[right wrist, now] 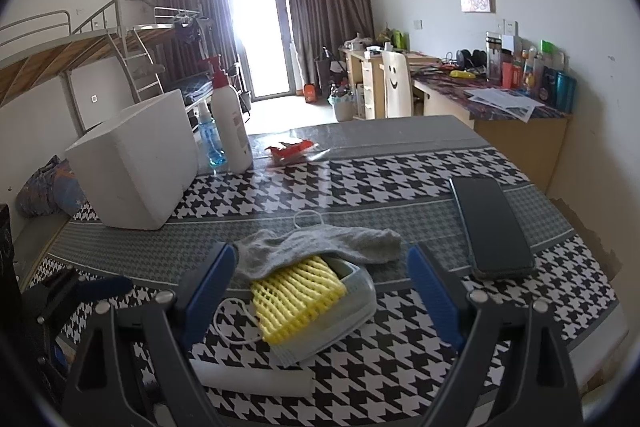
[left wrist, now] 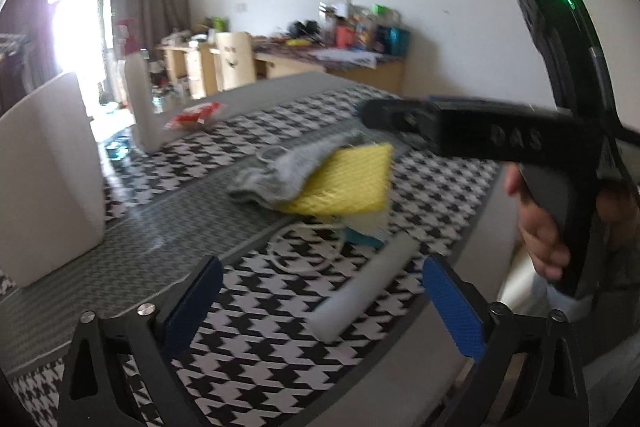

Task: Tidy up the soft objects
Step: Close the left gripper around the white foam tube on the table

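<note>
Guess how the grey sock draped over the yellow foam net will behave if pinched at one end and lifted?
The grey sock lies limp and creased, so it probably droops. It rests on the yellow foam net, which looks light and may drag along. Knit fabric likely grips well.

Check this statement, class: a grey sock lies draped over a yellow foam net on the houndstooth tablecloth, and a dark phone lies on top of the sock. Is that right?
Not quite. The grey sock does lie draped over the yellow foam net on the houndstooth tablecloth, but the dark phone lies on the cloth beside the sock, apart from it. The right wrist view shows this.
</note>
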Tool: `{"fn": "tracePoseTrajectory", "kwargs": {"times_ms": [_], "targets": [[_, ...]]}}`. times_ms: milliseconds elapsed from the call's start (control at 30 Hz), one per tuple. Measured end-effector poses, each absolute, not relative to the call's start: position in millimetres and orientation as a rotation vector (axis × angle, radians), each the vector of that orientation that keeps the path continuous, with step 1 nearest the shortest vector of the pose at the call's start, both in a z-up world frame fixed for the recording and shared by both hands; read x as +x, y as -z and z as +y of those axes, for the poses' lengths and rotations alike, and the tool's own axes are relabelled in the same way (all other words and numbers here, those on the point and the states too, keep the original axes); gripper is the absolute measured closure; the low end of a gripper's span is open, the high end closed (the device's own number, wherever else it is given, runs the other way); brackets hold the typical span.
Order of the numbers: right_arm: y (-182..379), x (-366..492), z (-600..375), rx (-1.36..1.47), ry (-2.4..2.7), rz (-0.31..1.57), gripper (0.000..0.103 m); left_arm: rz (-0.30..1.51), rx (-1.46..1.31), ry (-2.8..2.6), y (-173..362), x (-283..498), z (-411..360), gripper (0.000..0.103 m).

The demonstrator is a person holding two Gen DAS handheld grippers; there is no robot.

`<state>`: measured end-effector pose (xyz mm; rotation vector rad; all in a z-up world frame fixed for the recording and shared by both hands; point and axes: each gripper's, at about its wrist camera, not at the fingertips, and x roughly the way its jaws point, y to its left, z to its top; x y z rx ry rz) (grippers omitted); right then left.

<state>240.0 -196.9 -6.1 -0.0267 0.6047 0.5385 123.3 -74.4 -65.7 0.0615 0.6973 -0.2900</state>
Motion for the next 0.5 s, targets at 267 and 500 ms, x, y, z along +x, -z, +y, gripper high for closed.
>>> {"fn": "tracePoseTrajectory", "kwargs": {"times_ms": [267,500], "targets": [[11,245,-203,-0.012,-0.534,0.626,0.012,0.797,0.112,0.358,86,135,-88,0.024],[17,247,-206,0.004,-0.535,0.644,0.012,0.852,0.147,0.399,98,141,-96,0.037]]}}
